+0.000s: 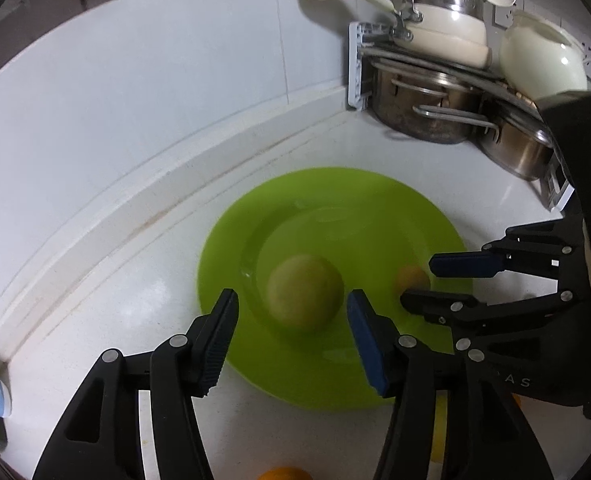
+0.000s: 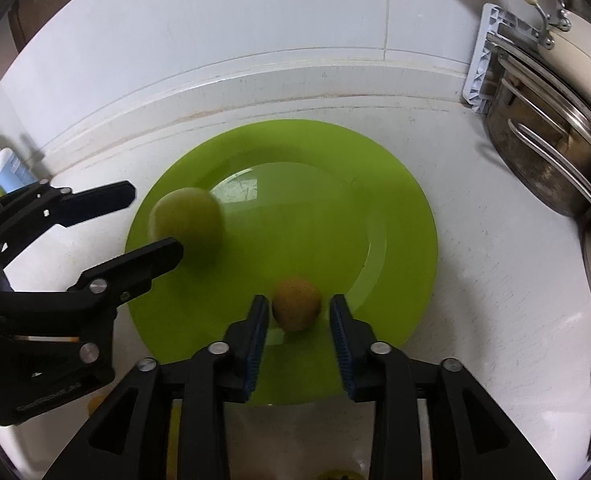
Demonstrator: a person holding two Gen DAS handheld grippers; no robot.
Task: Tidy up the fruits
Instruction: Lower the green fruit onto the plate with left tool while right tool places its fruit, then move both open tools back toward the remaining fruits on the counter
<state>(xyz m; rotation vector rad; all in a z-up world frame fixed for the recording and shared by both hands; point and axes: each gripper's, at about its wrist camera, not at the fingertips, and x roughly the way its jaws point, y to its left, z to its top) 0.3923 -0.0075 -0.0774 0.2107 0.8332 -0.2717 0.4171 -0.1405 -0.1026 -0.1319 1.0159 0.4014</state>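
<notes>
Both grippers hang spread apart over the green plate (image 2: 395,216). Left gripper (image 1: 291,312) has a large greenish fruit (image 1: 304,291) lying free just beyond its tips; right gripper (image 2: 298,314) frames a small orange fruit (image 2: 296,303), pads not touching, near the plate's right edge.

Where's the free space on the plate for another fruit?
The far half of the green plate, toward the wall, is bare, as is its right side toward the steel pots. The near-left is crowded: the green fruit sits by the left gripper. Near-centre, the small orange fruit lies between the right gripper's open jaws.
</notes>
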